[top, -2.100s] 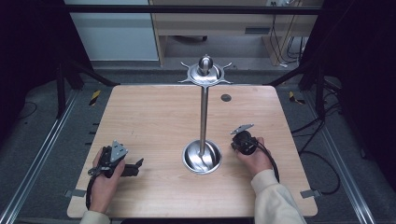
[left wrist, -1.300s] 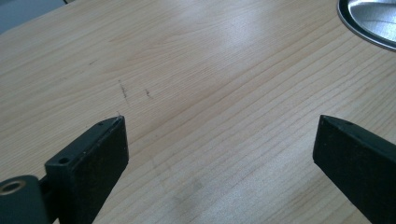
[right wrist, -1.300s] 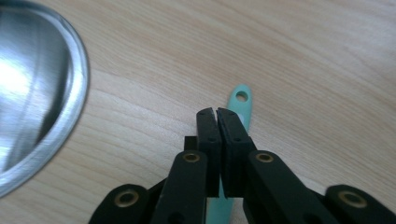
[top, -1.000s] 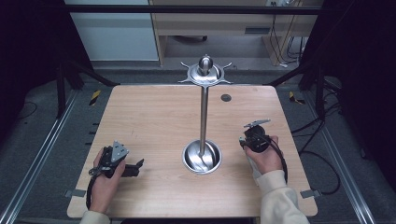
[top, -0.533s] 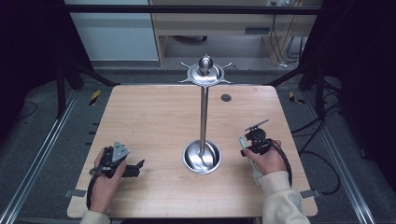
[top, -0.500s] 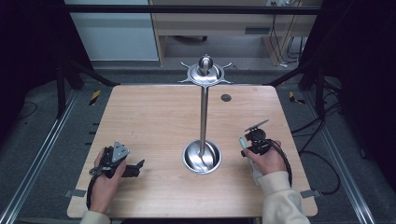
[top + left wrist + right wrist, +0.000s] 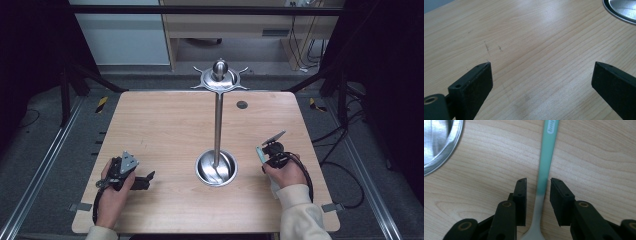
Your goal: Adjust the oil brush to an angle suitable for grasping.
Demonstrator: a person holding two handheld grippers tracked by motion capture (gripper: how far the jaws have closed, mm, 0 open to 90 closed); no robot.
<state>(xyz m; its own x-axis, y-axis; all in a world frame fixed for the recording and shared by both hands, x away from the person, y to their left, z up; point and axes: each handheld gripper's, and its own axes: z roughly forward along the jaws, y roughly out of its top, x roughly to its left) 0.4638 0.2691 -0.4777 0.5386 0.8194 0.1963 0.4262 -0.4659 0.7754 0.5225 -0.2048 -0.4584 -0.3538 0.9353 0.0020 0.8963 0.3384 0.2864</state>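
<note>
One metal stand, one teal-handled utensil, two tools

A: The pale wooden table has a matt, smooth top with fine grain lines and some small dark scratches.

B: And the tall silver metal stand? It looks polished; its round base is glossy and mirrors the light.

A: Yes. The teal and white plastic spoon looks smooth, with a soft shine.

B: The black jaws of the right gripper and the left gripper look matt, like rubber or plastic.
</note>
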